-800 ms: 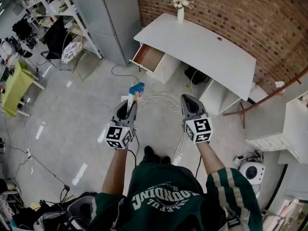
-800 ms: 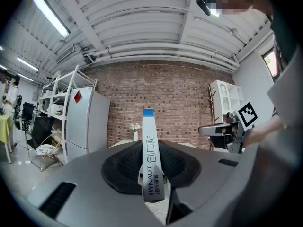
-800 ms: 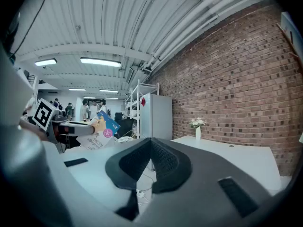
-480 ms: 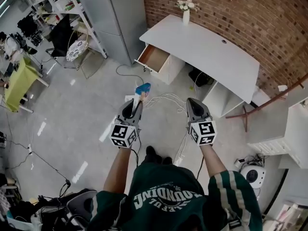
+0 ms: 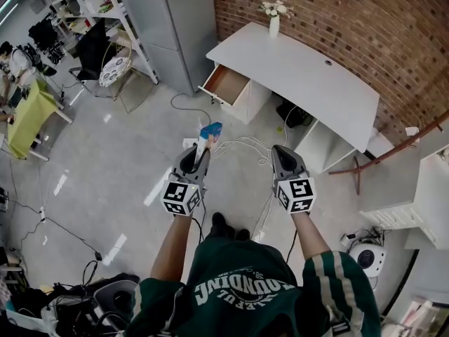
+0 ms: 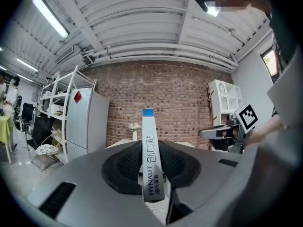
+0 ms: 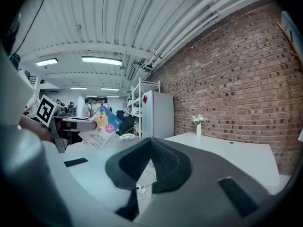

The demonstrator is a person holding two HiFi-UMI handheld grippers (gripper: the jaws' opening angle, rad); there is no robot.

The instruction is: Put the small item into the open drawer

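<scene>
1. Two grippers hang side by side over the grey floor, well short of the white desk [image 5: 295, 69]; the open drawer [image 5: 226, 84] juts from the desk's left end.
2. Left gripper [image 5: 199, 150]: its jaws are clamped on a slim box [image 5: 209, 133] with a blue end, which stands upright and points toward the desk, well apart from the drawer.
3. In the left gripper view the dark pads [image 6: 124, 164] press both flat sides of the box [image 6: 149, 141]. They hide its lower sides, and only its narrow printed edge faces the camera.
4. Right gripper [image 5: 279, 154]: jaws together with nothing between them; in its own view the pads [image 7: 163, 162] meet in one ridge.
5. Only the drawer's brown inside near its front shows; whether anything lies in it cannot be told.
6. From the left gripper the desk is mostly hidden behind the pads; a vase of flowers [image 6: 134, 129] on it peeks above them.
7. In the head view the box's print is too small to read.
8. At the lower edge the person's green shirt [image 5: 245, 293] is cut off.
</scene>
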